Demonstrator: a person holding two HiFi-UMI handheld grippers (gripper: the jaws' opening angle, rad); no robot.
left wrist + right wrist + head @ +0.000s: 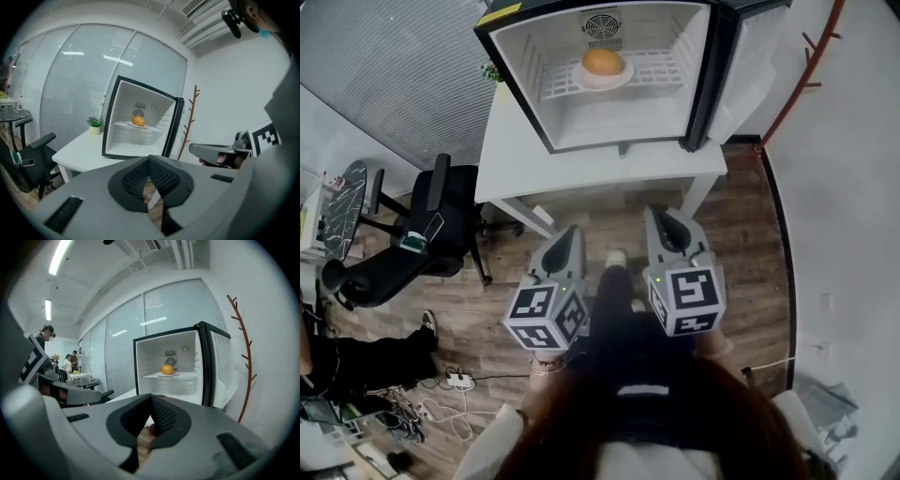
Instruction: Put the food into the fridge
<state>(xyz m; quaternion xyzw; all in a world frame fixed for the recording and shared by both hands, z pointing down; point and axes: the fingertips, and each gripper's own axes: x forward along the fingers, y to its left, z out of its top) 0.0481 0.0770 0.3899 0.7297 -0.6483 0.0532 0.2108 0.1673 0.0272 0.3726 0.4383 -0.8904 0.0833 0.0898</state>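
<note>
Jaws closed, empty, on left gripper [149, 163], same on right gripper [151, 402]

Orange [602, 61] (on a plate [602, 84]) inside open fridge [530, 70].

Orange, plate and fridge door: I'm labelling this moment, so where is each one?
orange [602, 61], head view, on the middle of its top surface.
plate [602, 85], head view, on its front rim.
fridge door [222, 369], right gripper view, on its white inner lining.
</note>
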